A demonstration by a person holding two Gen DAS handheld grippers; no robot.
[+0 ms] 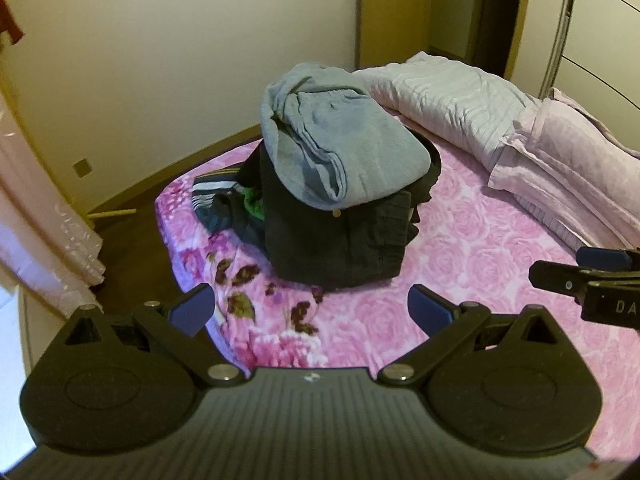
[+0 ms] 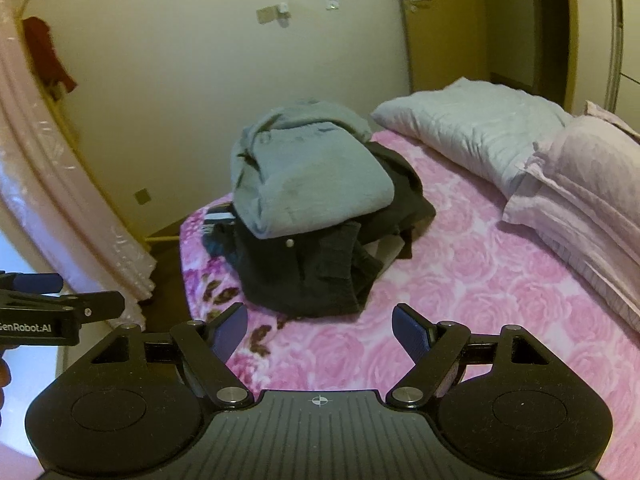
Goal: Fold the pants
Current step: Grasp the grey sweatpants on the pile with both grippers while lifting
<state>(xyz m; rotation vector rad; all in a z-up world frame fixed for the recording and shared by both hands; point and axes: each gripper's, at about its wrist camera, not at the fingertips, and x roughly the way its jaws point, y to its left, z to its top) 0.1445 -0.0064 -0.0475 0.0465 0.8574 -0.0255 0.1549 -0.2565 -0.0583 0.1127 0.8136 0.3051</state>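
A pile of clothes sits on the pink flowered bed [image 1: 460, 272] [image 2: 480, 300]. On top lies a folded grey-blue garment [image 1: 332, 140] [image 2: 308, 176]. Under it are dark pants [image 1: 340, 240] [image 2: 308, 276] with a metal button facing me. My left gripper [image 1: 310, 312] hovers open just in front of the pile, nothing between its blue pads. My right gripper [image 2: 318, 332] is also open and empty, a little short of the pile. Each gripper shows at the other view's edge: the right gripper [image 1: 588, 276] and the left gripper [image 2: 60, 304].
A striped dark garment and something green [image 1: 252, 200] lie behind the pile at the left. A folded pale quilt [image 1: 452, 100] and a lilac pillow [image 1: 572, 160] occupy the bed's far right. A plastic-wrapped pink bundle [image 1: 52, 248] stands at the left by the floor.
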